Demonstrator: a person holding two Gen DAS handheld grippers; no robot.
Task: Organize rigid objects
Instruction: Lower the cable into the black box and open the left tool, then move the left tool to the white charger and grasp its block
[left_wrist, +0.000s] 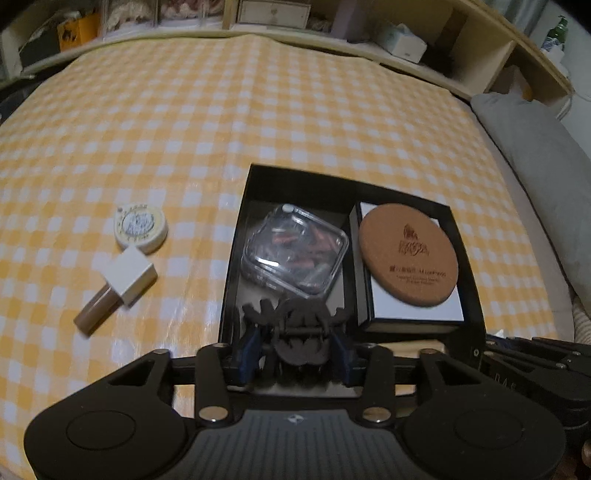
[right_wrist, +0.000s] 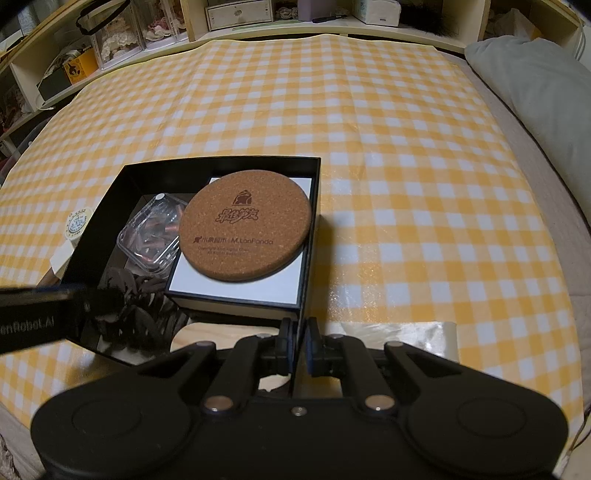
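- Black box (left_wrist: 236, 236) sat on the counter with the yellow-and-white checked cloth (left_wrist: 258, 110), open at the top.
- Inside it, on the right in the left wrist view, lay a white-topped flat case (left_wrist: 417, 306) with a round cork coaster (left_wrist: 408, 254) resting on it.
- Next to that, a clear plastic container (left_wrist: 295, 251) with reddish bits inside sat tilted in the other half of the box.
- Left gripper (left_wrist: 295, 332) was over the near end of the box with a dark claw-style hair clip (left_wrist: 299, 325) between its blue pads. Jaws were partly spread, and I honestly couldn't tell if the pads pressed on the clip or it just sat between them.
- Right gripper (right_wrist: 298, 343) had its jaws pinched tight on the thin near wall of the box, right at the corner.
- Outside the box on the cloth: a round white tin (left_wrist: 141, 228) and, just beside it, a small bottle with a white square cap (left_wrist: 118, 286) lying on its side.
- A grey pillow (left_wrist: 532, 177) was off at the right edge, with shelves (left_wrist: 443, 40) behind.
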